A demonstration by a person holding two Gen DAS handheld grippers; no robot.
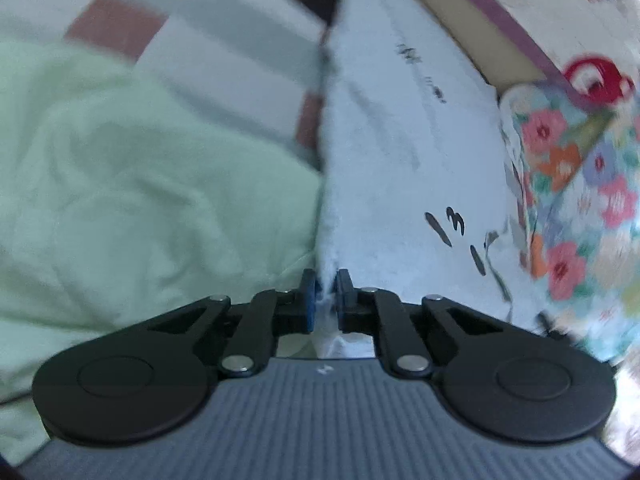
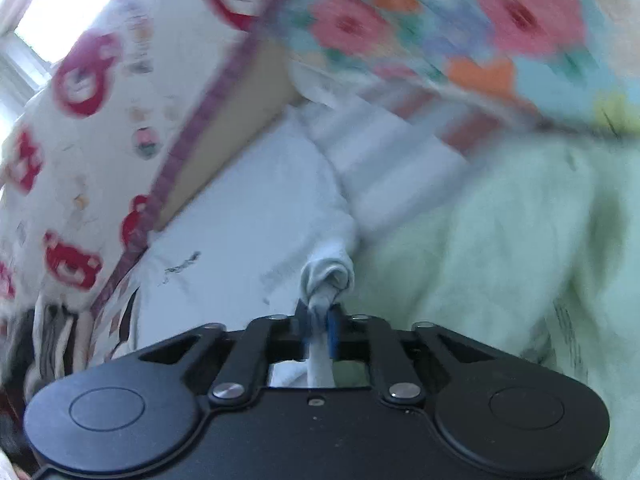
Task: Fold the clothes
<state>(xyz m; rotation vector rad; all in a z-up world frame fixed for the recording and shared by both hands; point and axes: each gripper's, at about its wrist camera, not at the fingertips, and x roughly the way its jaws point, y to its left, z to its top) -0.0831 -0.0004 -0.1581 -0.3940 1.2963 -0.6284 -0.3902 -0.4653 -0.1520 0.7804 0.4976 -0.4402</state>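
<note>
Now my left tool (image 1: 325, 300) and right tool (image 2: 317, 322) each pinch the white garment (image 1: 400, 160), beside green cloth (image 1: 140, 180).

Floral cloth (image 2: 460, 36) smeared by blur, bear-print fabric (image 2: 80, 80) cut off at the frame edge

Beside the soft, matt white garment (image 1: 400, 168) with its fuzzy, napped edge lie a crumpled pale-green cloth (image 1: 140, 184) and a floral printed fabric (image 1: 580, 200), while the left gripper (image 1: 325, 300) is matt black plastic with shiny metal rivets.
</note>
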